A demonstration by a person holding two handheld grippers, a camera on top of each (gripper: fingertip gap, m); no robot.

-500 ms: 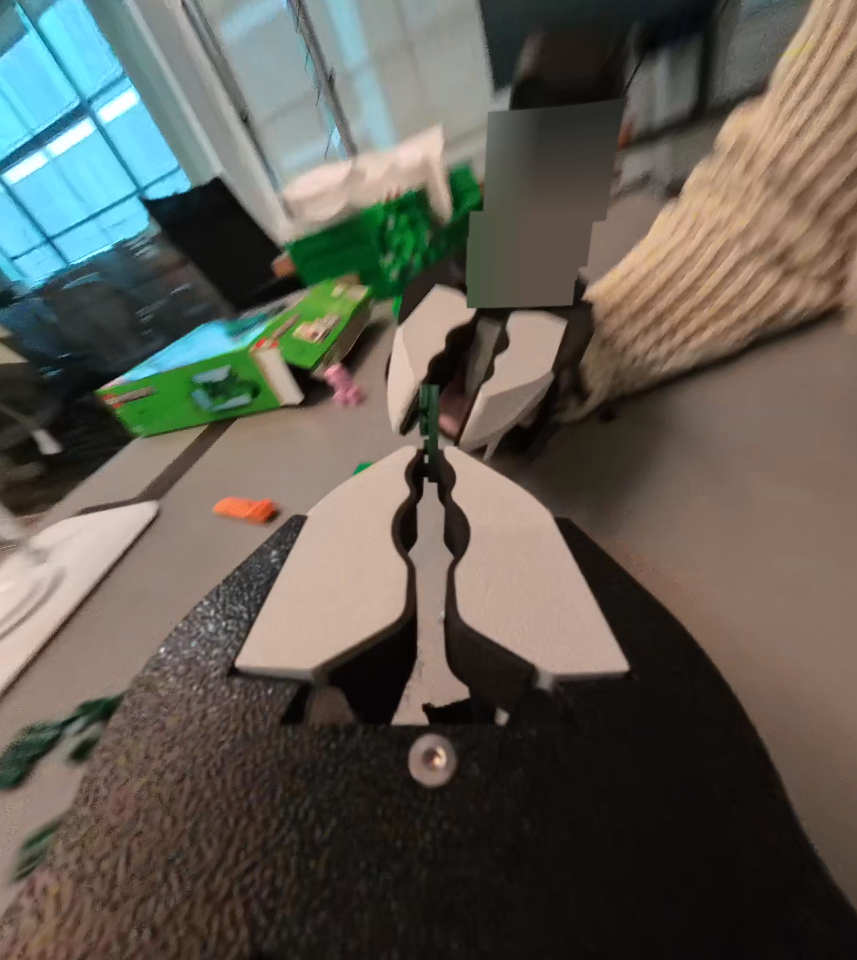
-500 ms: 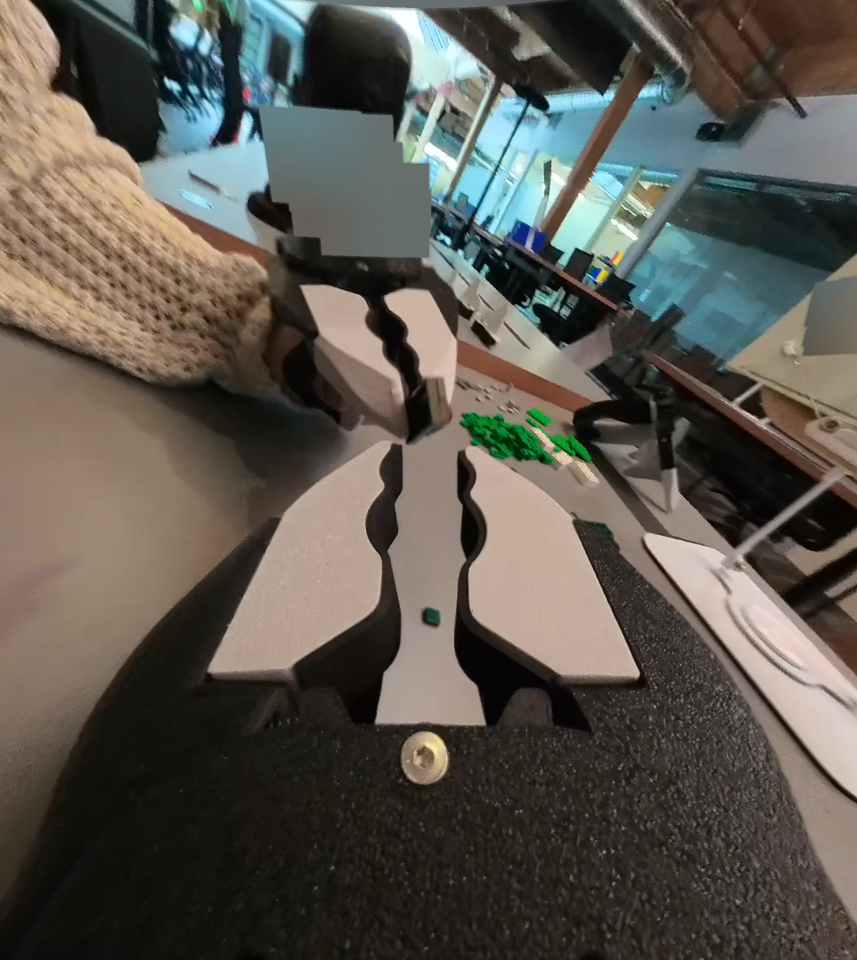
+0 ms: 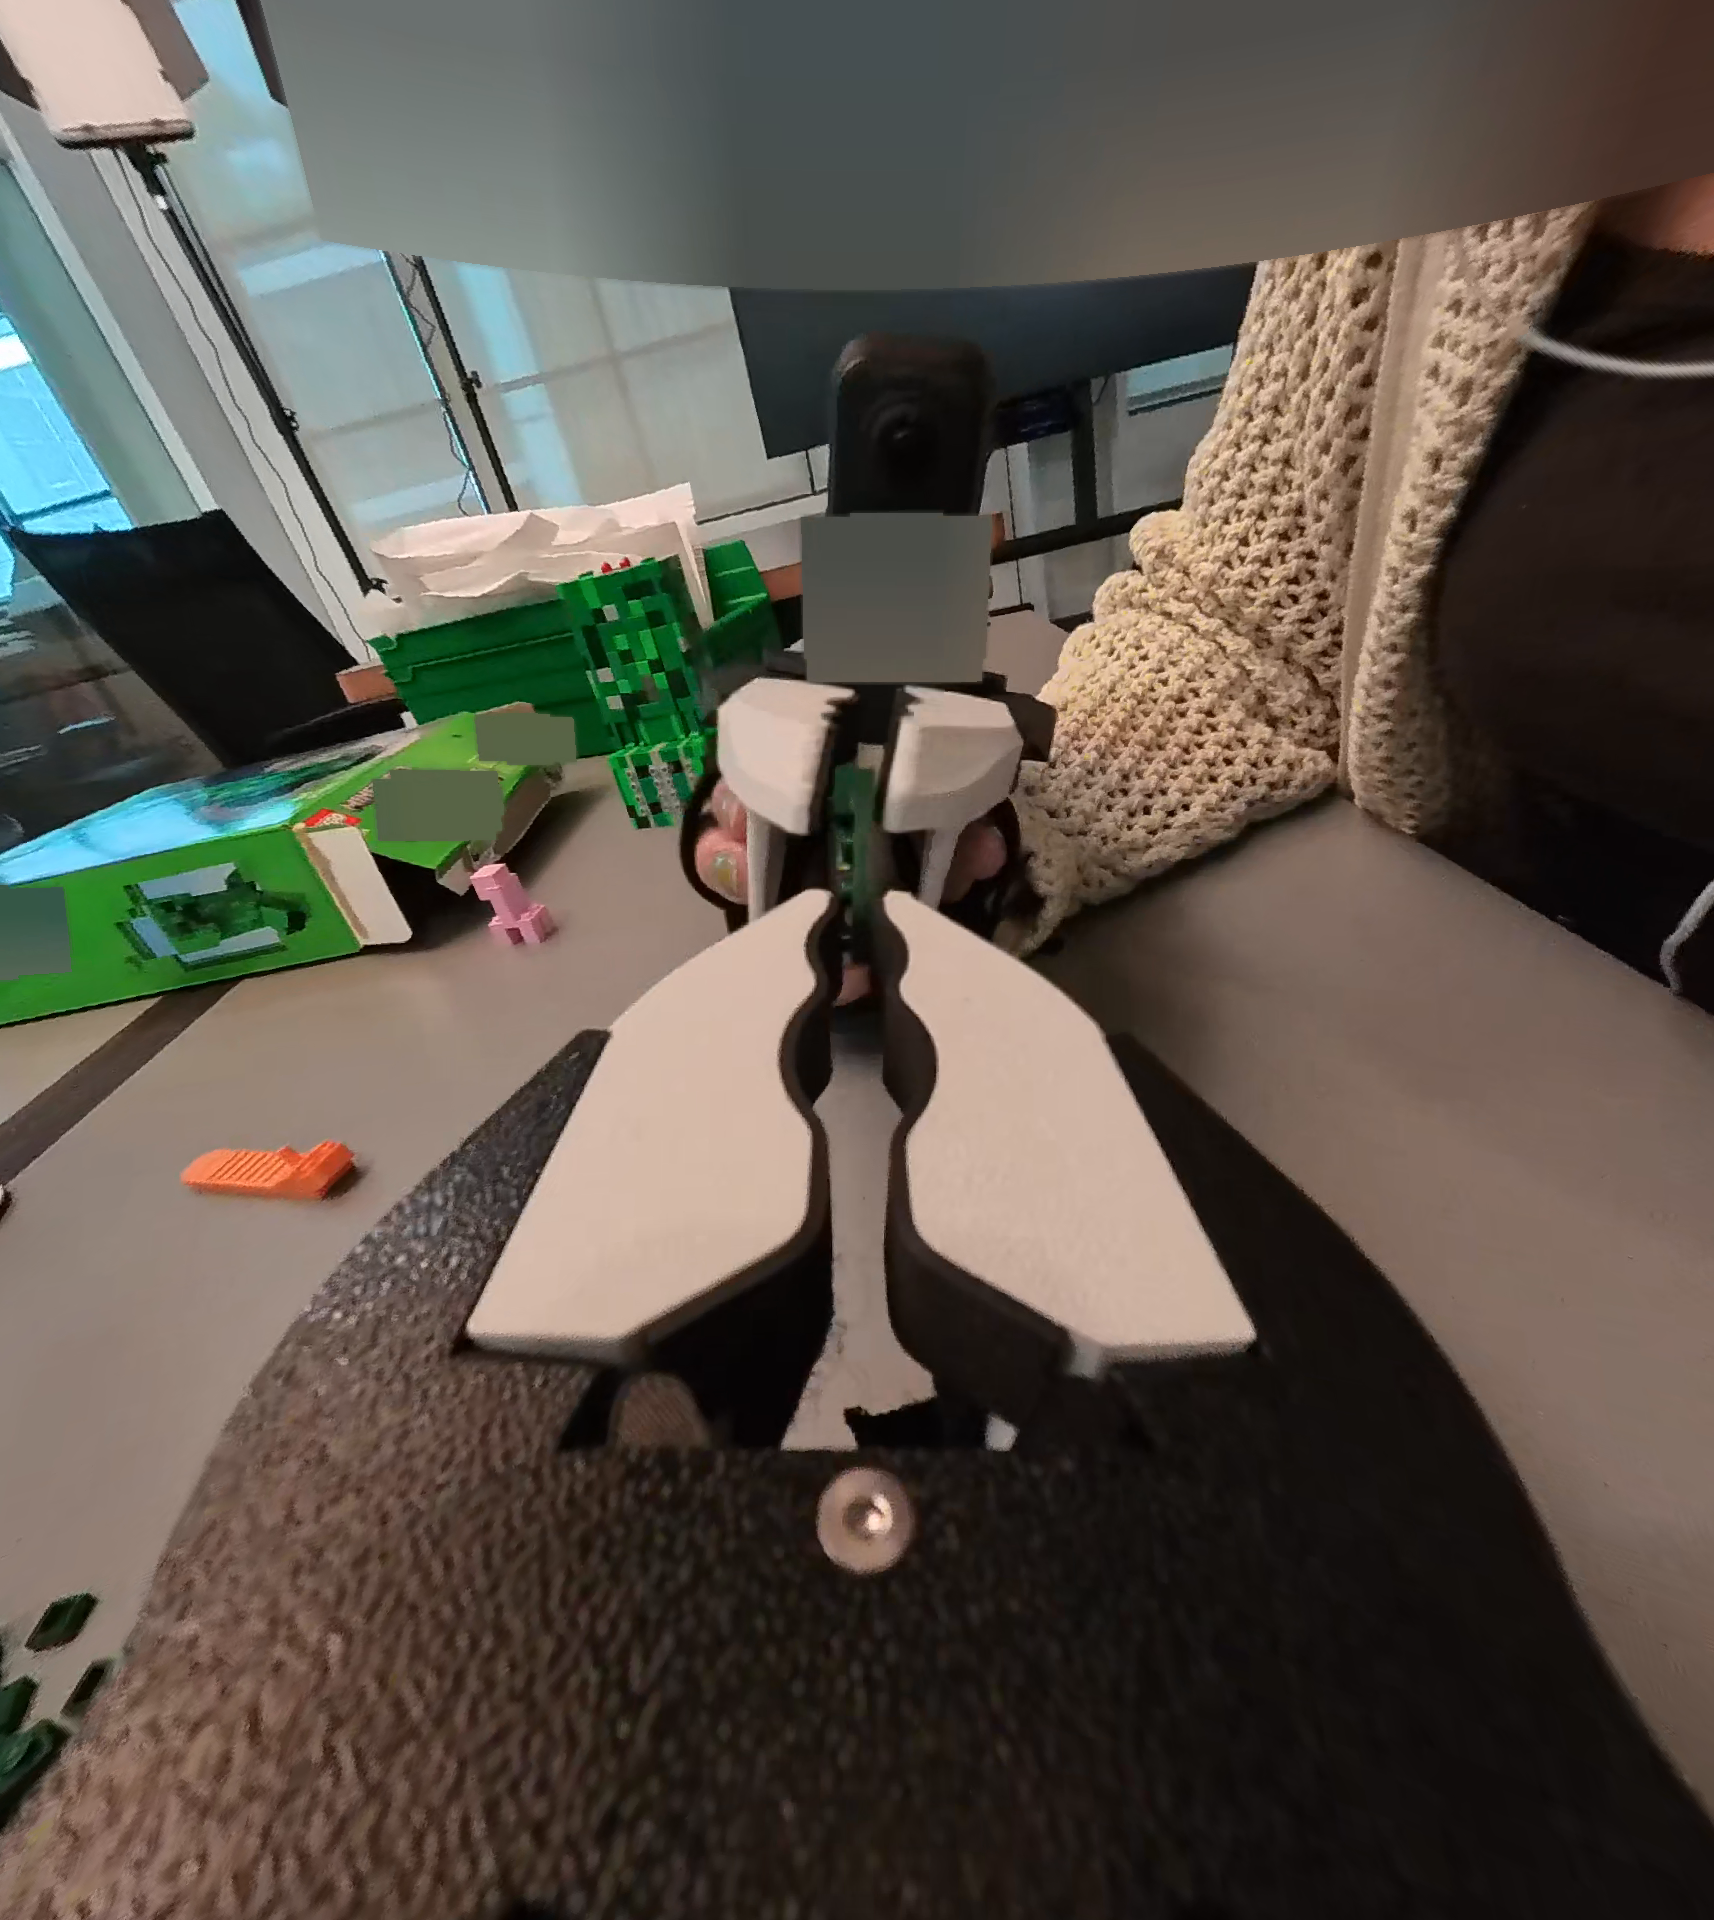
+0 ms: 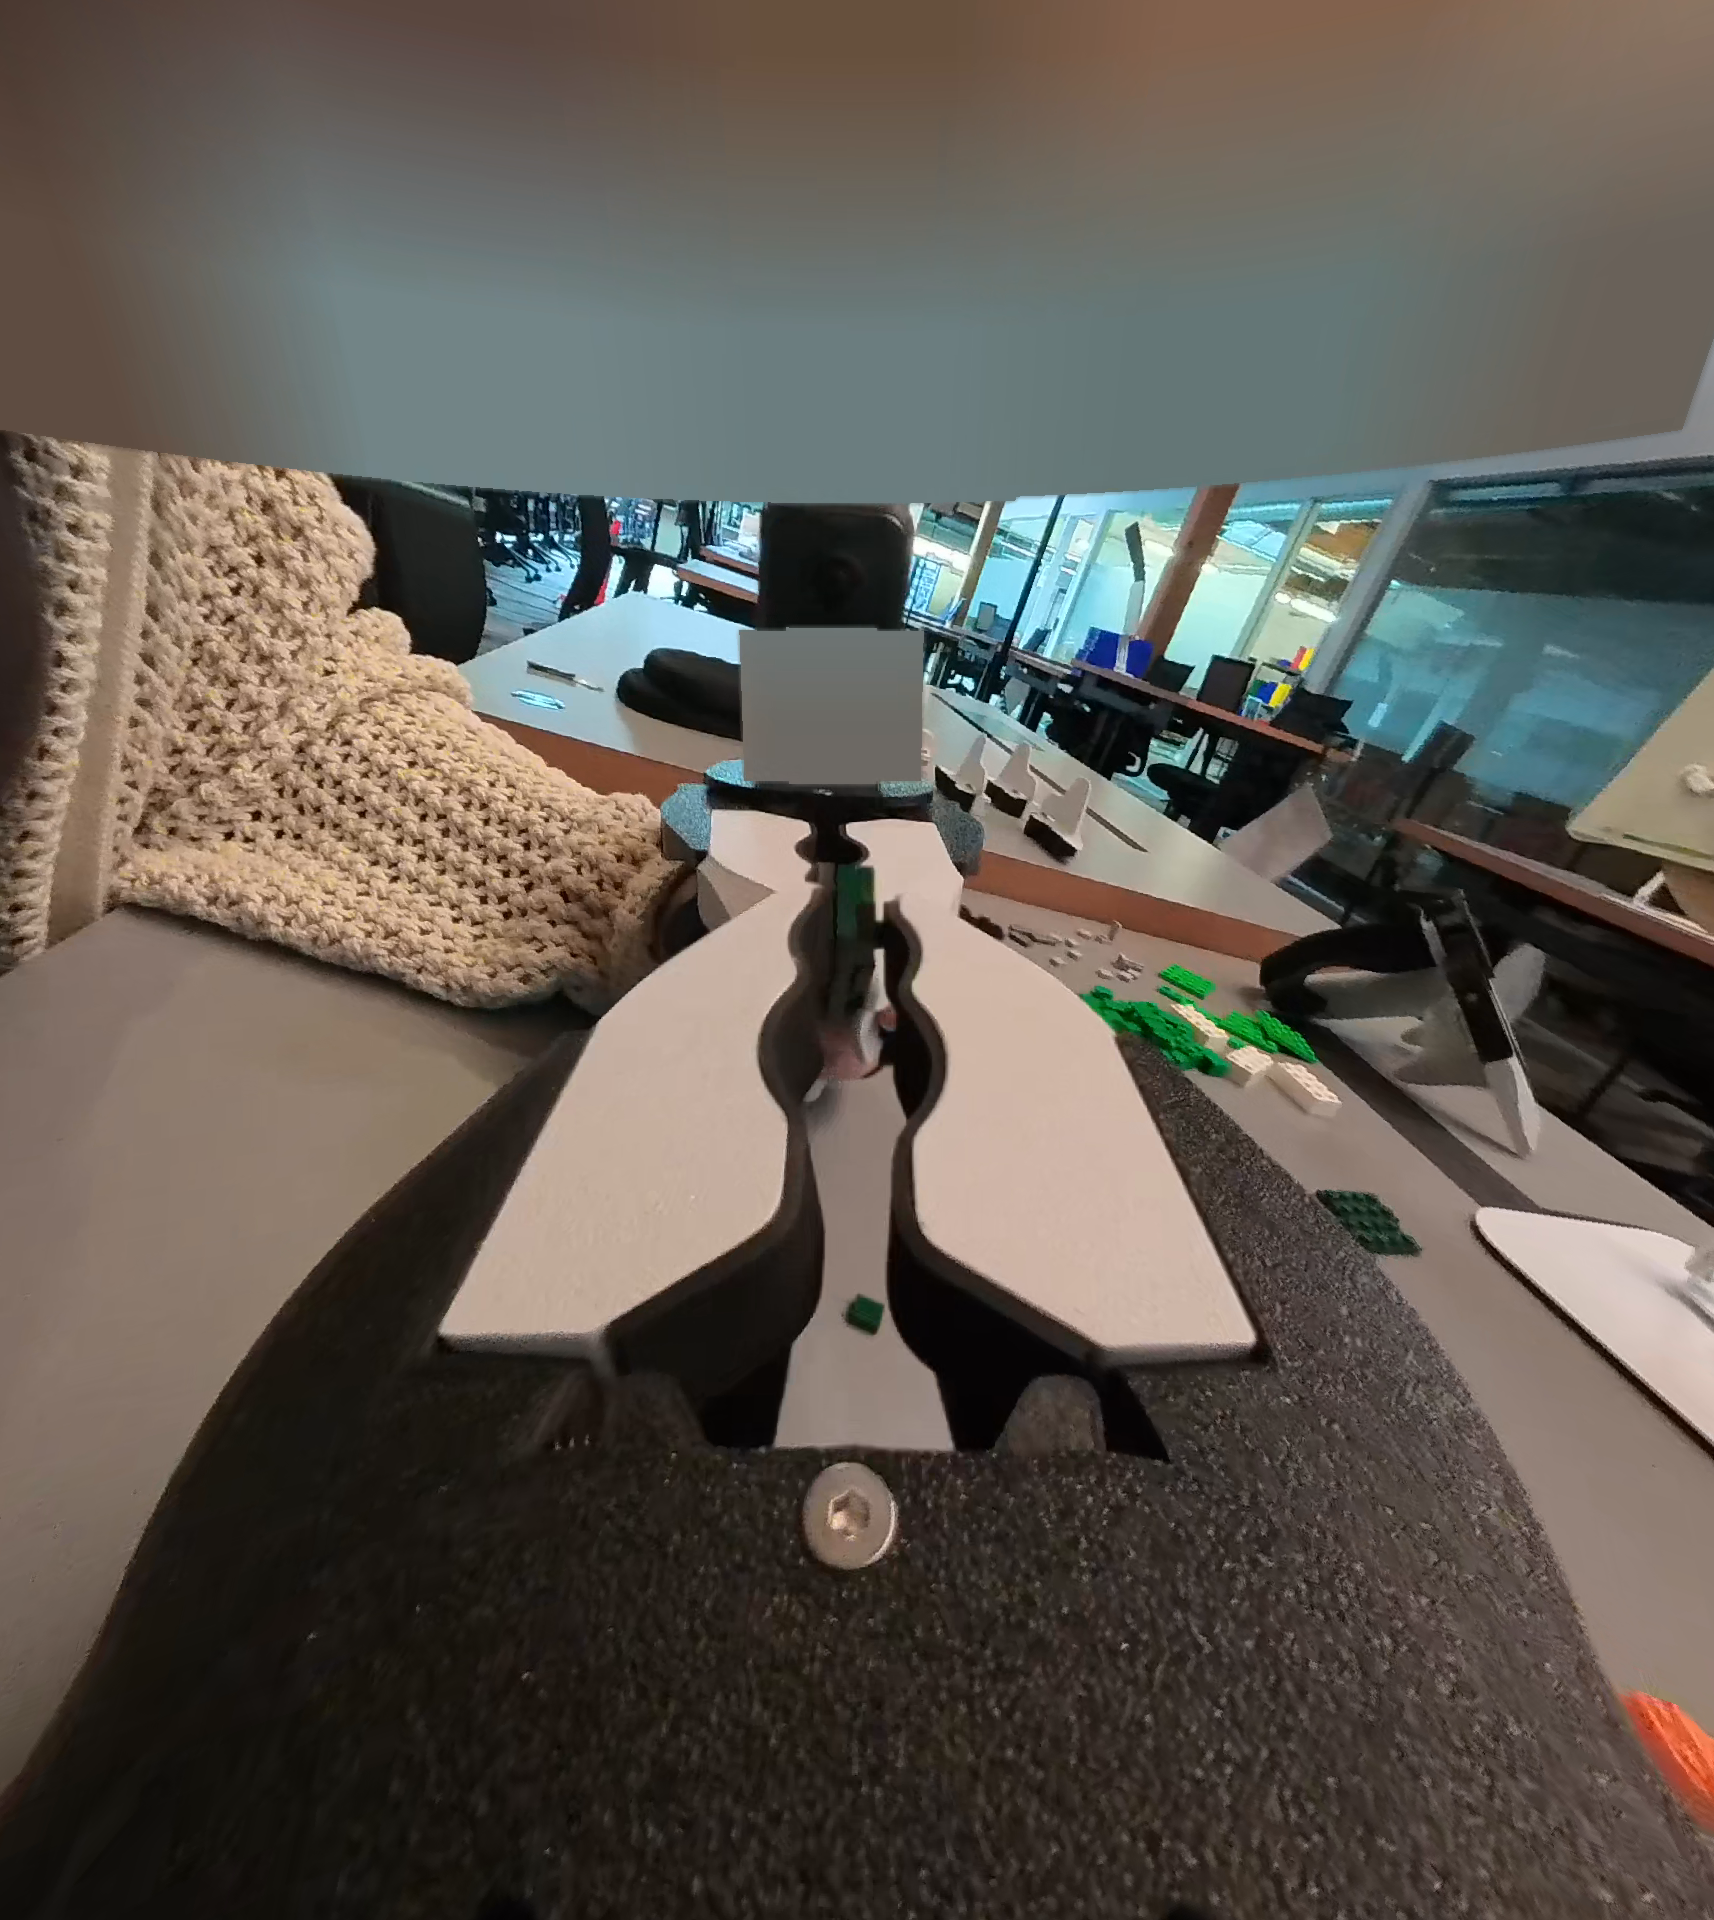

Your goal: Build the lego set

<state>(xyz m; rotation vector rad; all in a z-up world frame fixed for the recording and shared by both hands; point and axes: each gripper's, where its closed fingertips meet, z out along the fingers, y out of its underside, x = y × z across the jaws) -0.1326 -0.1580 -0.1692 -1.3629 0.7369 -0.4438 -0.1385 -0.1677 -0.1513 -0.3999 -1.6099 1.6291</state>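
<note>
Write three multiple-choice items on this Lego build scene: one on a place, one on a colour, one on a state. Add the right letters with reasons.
1. Where does the orange tool lie?
A. on the grey table
B. on the green box
C. between the left gripper's fingers

2. What colour is the small figure beside the box?
A. blue
B. pink
C. yellow

3. How are the left gripper and right gripper set?
A. both wide open, empty
B. one lying on the table
C. tip to tip, closed on a green Lego piece

Answers:
1 A, it rests flat on the bare tabletop.
2 B, it is plainly pink.
3 C, each wrist view shows the green piece between both pairs of tips.
</note>
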